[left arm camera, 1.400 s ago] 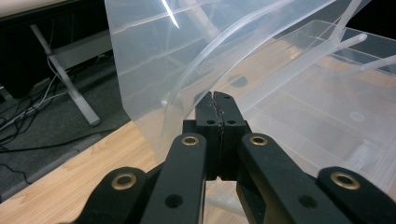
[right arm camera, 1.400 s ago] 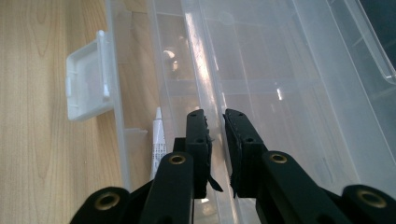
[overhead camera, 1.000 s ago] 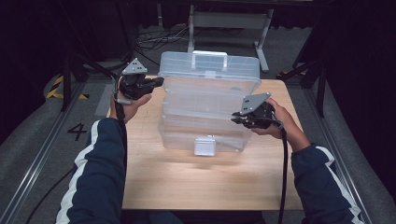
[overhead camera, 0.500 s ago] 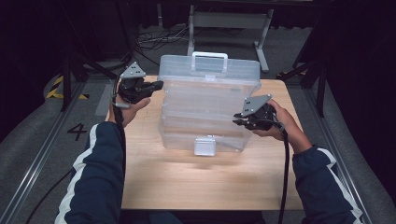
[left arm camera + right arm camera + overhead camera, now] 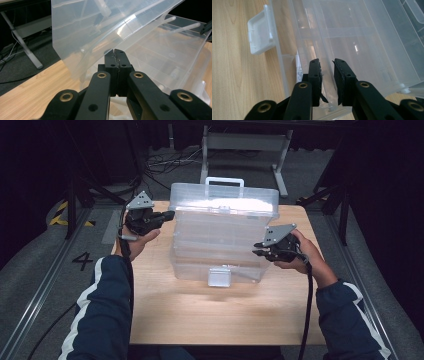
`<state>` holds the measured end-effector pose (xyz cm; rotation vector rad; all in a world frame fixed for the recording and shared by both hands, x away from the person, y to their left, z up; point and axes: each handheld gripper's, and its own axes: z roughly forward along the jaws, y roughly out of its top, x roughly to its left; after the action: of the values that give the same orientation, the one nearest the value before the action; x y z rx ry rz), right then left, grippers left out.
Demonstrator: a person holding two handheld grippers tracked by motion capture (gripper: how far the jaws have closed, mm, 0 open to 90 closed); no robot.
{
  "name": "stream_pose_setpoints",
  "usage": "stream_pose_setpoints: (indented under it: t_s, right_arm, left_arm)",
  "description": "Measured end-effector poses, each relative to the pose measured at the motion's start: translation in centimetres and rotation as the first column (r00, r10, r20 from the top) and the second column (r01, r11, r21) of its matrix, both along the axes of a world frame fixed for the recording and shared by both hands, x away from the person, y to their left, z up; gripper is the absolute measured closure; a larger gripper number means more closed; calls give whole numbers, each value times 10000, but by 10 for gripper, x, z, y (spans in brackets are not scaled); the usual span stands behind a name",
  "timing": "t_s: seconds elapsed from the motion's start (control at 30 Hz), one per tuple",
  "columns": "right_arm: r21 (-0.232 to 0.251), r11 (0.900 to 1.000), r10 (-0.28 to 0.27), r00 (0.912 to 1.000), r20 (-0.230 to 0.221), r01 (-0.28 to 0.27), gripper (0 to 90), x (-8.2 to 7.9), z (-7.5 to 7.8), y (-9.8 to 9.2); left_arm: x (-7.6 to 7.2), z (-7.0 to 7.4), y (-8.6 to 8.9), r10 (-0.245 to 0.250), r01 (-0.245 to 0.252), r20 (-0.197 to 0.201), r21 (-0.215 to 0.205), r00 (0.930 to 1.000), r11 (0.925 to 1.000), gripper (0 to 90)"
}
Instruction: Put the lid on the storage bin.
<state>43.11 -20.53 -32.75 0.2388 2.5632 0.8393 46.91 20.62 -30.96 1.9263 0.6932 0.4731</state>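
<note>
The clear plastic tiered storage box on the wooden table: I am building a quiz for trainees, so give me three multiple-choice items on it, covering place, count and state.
1. Where does the white latch of the clear plastic tiered storage box sit?
A. near side, facing the person
B. far side
C. on the lid

2. How many carry handles does it show?
A. none
B. one
C. three

3. How do the jaws of the left hand-held gripper stand?
A. wide open
B. closed together
C. around the handle

Answers: 1 A, the latch faces the sleeves in the high view; 2 B, one handle tops the far edge; 3 B, the pads meet at the box's edge.
</note>
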Motion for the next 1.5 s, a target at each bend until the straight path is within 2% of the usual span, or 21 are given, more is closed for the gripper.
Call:
stream_pose_setpoints:
  t_s: [0.37, 0.47, 0.5, 0.57, 0.67, 0.73, 0.9, 1.07, 1.5]
  right_arm:
    - [361, 9993, -126, 9999, -13, 126, 767, -7, 2, -13]
    - [606, 9978, -255, 9997, -41, 257, 767, -10, 3, -21]
    - [886, 9955, -339, 9994, -79, 345, 767, -11, 4, -27]
    - [1148, 9925, -418, 9991, -43, 421, 764, -12, 5, -33]
    - [1165, 9915, -590, 9983, 21, 584, 759, -14, 6, -39]
    - [1422, 9866, -807, 9967, -43, 805, 751, -15, 6, -48]
    - [1636, 9781, -1299, 9915, -48, 1290, 739, -15, 3, -63]
    - [1886, 9644, -1874, 9823, -82, 1856, 721, -15, -1, -75]
    - [1976, 9516, -2280, 9719, -588, 2353, 706, -14, -19, -85]
  left_arm:
    - [-7, -5, 2, -194, 194, 21, 196, 9998, 9996, 900]
    - [-8, -7, 2, -215, 214, 33, 314, 9998, 9993, 900]
    - [-9, -8, 2, -228, 227, 31, 338, 9997, 9992, 900]
    - [-11, -9, 1, -291, 291, 5, 360, 9996, 9989, 900]
    - [-12, -11, 1, -311, 310, 7, 423, 9995, 9986, 900]
    - [-14, -12, 0, -401, 401, -24, 534, 9992, 9978, 900]
    - [-17, -15, -2, -453, 450, 31, 656, 9990, 9968, 900]
    - [-22, -22, 0, -591, 594, -65, 727, 9982, 9956, 900]
    - [-35, -30, 6, -887, 901, -193, 909, 9959, 9918, 900]
